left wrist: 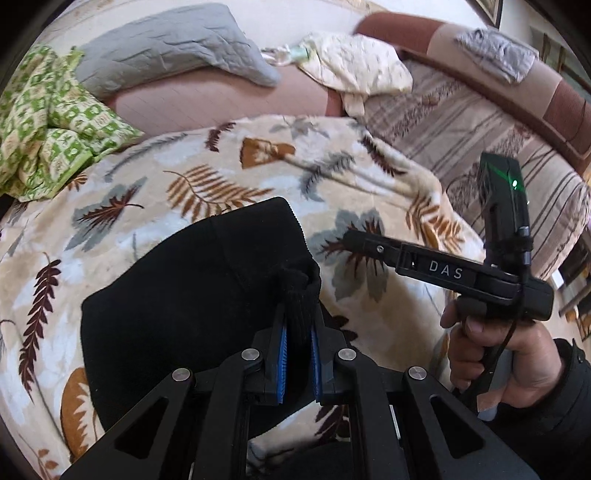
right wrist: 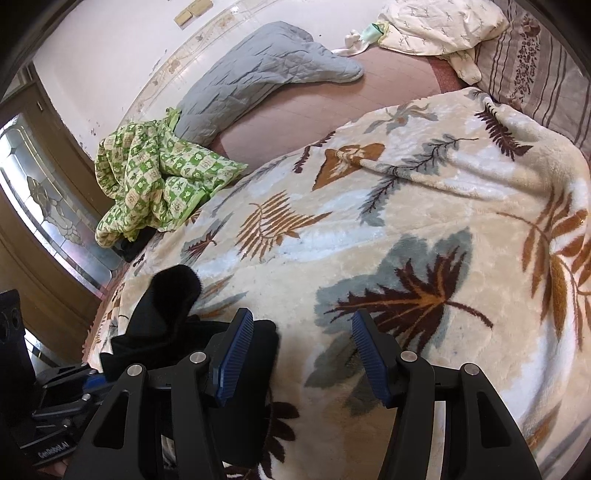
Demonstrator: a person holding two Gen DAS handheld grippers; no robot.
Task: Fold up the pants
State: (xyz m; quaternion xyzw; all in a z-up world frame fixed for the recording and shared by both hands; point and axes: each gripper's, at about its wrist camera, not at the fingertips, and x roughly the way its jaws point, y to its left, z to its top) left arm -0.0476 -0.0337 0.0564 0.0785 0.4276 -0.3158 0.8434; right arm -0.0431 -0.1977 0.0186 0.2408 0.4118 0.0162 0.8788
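Left gripper (left wrist: 298, 347): blue pads clamped tight on a bunched fold of the black pants (left wrist: 192, 295), ribbed edge pinched right between them. Just beyond and left of those fingers, rest of the pants spread flat on the leaf-print blanket (left wrist: 258, 166), rounded end lying farther out. Off to its right, near, a hand (left wrist: 495, 354) gripping the handle of the other tool.

Right gripper (right wrist: 303, 350): jaws standing about half apart, nothing between the pads, only blanket below. Pants (right wrist: 162, 314) beside and behind its left finger, reaching away to the left, a dark tip poking up; no contact visible with the right pad.

Farther out past both grippers: green patterned quilt (right wrist: 155, 184) crumpled at the blanket's far left edge, grey quilted cover (right wrist: 258, 77) beyond it, cream pillow (right wrist: 436, 26) at the far right, touching a striped cover.
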